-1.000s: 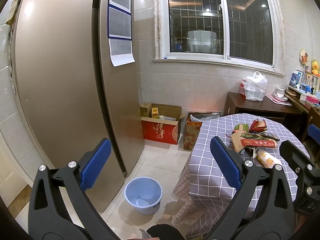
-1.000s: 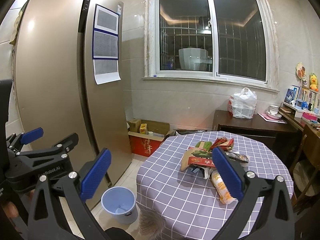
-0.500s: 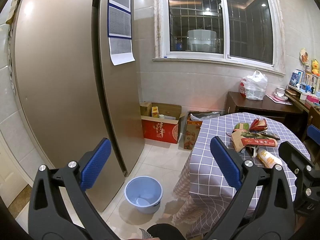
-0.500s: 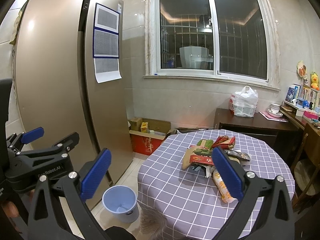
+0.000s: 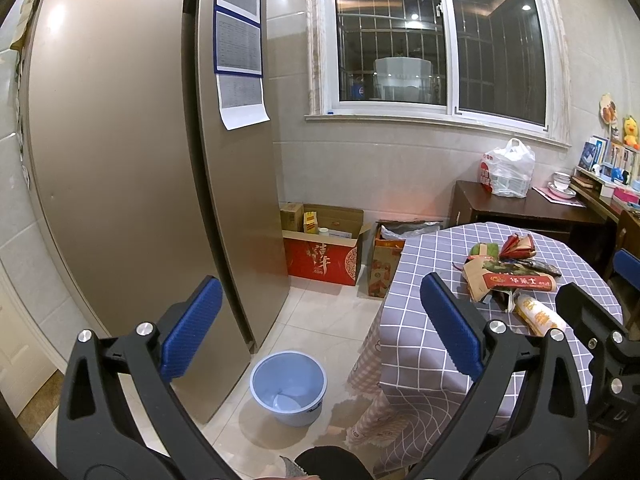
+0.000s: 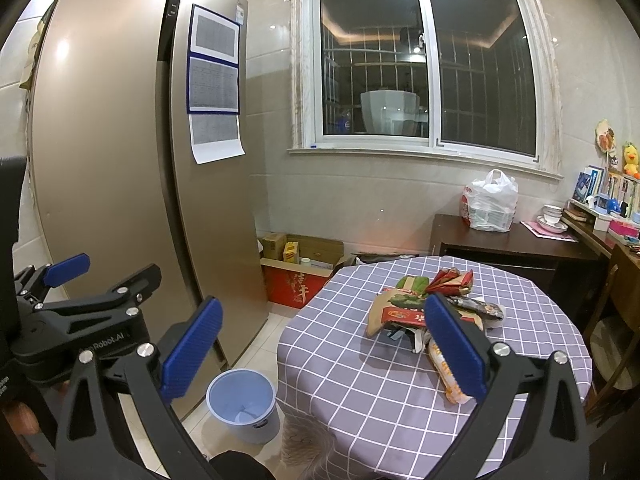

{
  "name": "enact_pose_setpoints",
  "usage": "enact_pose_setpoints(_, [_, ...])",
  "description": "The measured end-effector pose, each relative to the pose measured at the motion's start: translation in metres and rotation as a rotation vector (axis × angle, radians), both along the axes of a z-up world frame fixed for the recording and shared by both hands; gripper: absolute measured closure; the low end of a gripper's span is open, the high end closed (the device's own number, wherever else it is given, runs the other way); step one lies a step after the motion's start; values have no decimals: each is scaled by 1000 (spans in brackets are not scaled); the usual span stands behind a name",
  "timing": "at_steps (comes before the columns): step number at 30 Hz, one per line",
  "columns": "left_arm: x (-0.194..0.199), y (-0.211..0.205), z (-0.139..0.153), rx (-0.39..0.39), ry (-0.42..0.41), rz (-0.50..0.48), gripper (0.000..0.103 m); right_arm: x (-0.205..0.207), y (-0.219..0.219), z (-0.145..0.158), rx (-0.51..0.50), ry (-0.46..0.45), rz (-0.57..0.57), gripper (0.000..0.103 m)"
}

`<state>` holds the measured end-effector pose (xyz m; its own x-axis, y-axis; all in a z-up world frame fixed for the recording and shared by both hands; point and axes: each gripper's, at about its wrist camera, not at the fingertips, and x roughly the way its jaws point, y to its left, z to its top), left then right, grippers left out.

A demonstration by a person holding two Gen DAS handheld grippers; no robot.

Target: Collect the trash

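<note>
Tiled kitchen walls and a pale tiled floor surround a round worktop [image 6: 360, 380] draped in a grey-purple checked cloth, standing before a dark barred window [image 6: 424, 64] and beside a tall bronze-coloured refrigerator [image 6: 120, 184]. A heap of crumpled snack wrappers and packets [image 6: 424, 304] lies near the middle of the worktop. Within it, a long red carton with gold lettering [image 5: 516, 280] has its long axis roughly across the left wrist view, and a pale orange-printed tube-shaped packet [image 6: 446, 372] runs from the heap toward the near edge of the worktop. The left gripper [image 5: 320, 328] is held above the floor with its blue-padded fingers spread wide and nothing between them; the heap sits forward and to its right, beyond the right finger. The right gripper [image 6: 324, 348] is likewise spread wide and grips nothing; it hangs over the near part of the worktop, and its right finger overlaps the heap in the right wrist view, though contact cannot be judged. A light blue round plastic bin [image 5: 288, 388] stands on the floor between the refrigerator and the worktop, below and between the left gripper's fingers. A red cardboard box [image 5: 320, 260] rests against the wall, and a white plastic bag [image 6: 488, 202] sits on a dark wooden side table [image 6: 532, 244].
</note>
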<state>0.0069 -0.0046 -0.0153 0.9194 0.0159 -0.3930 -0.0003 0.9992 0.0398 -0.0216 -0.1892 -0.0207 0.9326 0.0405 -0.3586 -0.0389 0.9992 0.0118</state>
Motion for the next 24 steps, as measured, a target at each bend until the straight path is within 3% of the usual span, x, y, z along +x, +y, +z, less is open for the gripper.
enact_pose_setpoints(24, [4,-9,-3,26,25,3,6,8,-10,-4,20,29,4,4])
